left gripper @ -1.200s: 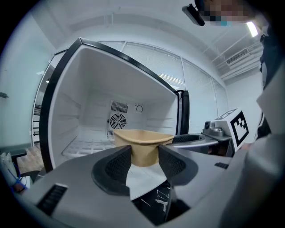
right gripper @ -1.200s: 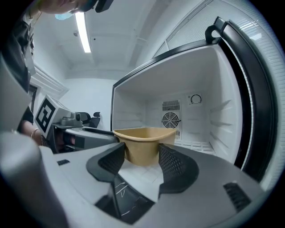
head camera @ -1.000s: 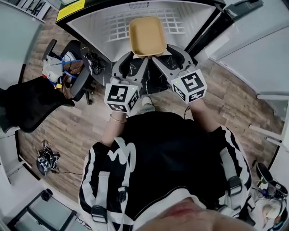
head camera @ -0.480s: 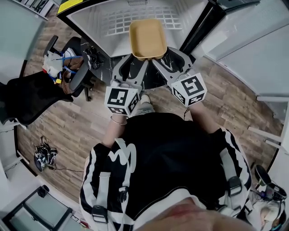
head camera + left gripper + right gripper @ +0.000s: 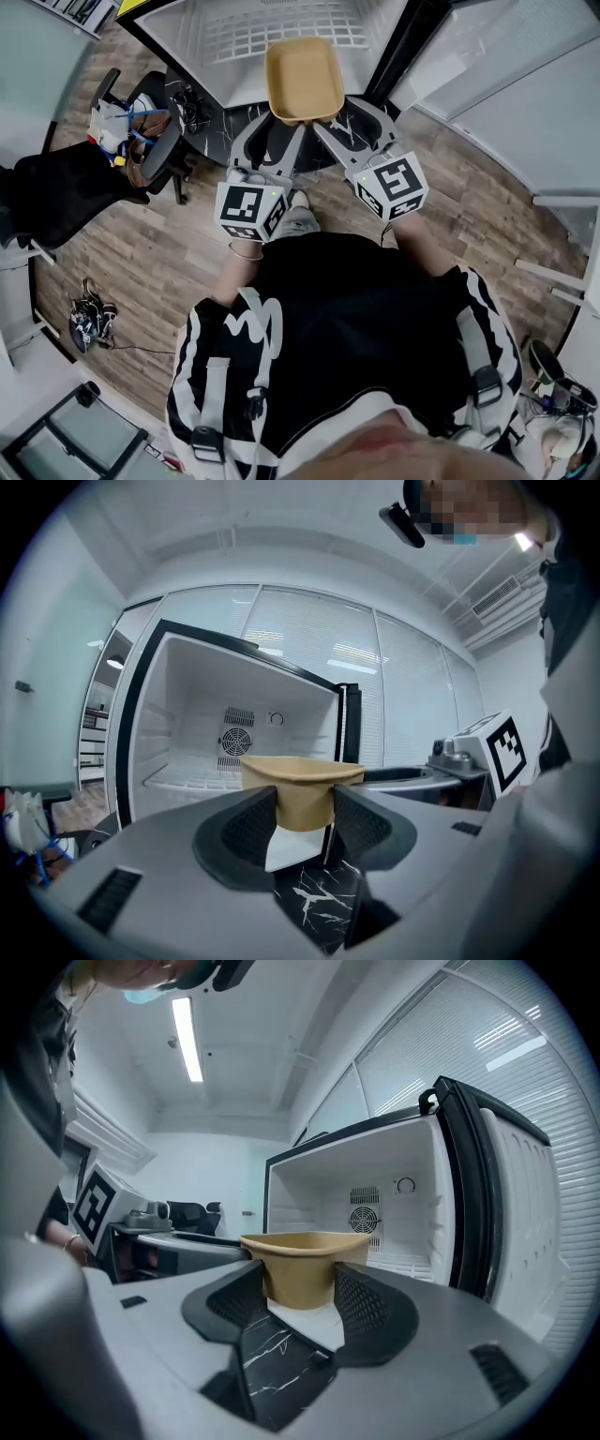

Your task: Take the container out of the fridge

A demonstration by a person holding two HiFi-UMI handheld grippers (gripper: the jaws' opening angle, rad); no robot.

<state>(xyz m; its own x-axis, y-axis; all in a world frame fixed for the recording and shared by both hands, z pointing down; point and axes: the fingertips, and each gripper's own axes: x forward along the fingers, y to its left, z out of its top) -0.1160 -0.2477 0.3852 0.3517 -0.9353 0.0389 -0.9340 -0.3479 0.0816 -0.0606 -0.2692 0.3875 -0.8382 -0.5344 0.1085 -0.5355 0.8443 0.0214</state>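
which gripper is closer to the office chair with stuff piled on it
Left. In the head view the left gripper is just right of the office chair. The right gripper is farther right, on the other side of the container that both hold.

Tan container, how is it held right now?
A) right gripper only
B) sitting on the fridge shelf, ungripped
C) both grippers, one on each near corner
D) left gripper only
C: in the head view the left gripper and the right gripper each meet a near corner of the tan container. Each gripper view shows its jaws pressed on the container's wall, in front of the open fridge.
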